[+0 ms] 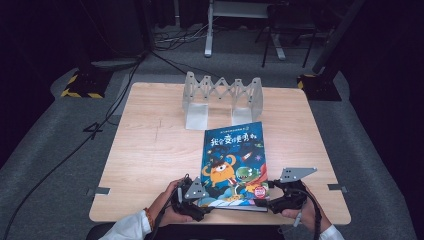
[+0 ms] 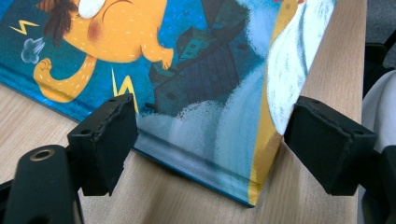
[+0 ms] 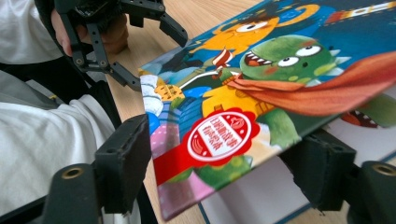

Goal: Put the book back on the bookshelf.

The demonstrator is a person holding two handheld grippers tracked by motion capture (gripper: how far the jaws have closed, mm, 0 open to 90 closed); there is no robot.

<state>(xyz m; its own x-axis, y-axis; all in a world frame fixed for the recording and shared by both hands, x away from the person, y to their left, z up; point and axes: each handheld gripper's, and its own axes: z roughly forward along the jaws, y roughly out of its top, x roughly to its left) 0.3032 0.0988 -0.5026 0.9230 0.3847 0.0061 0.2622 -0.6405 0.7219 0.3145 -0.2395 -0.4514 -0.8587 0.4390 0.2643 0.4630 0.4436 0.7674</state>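
A colourful picture book (image 1: pixel 232 160) with an orange monster and a green dinosaur on its cover lies near the table's front edge. My left gripper (image 1: pixel 201 199) sits at the book's near left corner. In the left gripper view its jaws (image 2: pixel 212 112) stand open on either side of that corner, which lies flat on the wood. My right gripper (image 1: pixel 268 193) is at the near right corner. There the front cover (image 3: pixel 261 107) is lifted off the white page (image 3: pixel 252 196) and passes between the wide-open jaws (image 3: pixel 226 135). The left gripper (image 3: pixel 156 59) also shows beyond the cover.
A clear accordion-style book rack (image 1: pixel 222 92) stands at the back of the light wooden table (image 1: pixel 150 150). The person's white sleeves (image 3: pixel 42 135) are close behind the front edge. Cables and stand bases lie on the grey floor (image 1: pixel 60 150) around the table.
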